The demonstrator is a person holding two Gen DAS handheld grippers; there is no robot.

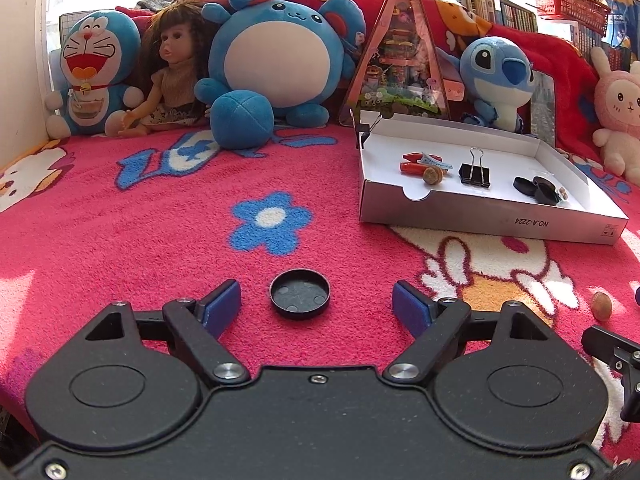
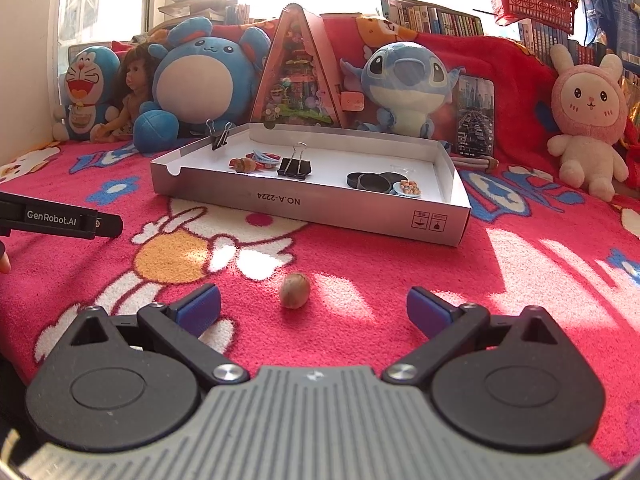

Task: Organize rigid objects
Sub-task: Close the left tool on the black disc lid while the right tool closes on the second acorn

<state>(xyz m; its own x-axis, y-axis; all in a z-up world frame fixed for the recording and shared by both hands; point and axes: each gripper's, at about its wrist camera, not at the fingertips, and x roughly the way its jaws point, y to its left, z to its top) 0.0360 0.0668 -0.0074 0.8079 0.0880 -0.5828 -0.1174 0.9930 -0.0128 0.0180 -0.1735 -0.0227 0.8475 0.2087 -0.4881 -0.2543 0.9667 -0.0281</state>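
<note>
Hovering low over the blanket in front of the white box [image 1: 488, 216], we held both tools spread wide and empty, the left tool [image 1: 316, 306] straddling the black cap [image 1: 299, 294] and the right tool [image 2: 314, 306] just behind the nut [image 2: 295, 290].

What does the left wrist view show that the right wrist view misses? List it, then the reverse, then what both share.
Only the left wrist view: the black cap on the blanket between the open left gripper's fingers.

Only the right wrist view: the right gripper, open around the nut, and the small dish of beads in the box.

Both: the white box, the binder clip and black caps inside it, the nut, and the plush toys behind.
</note>
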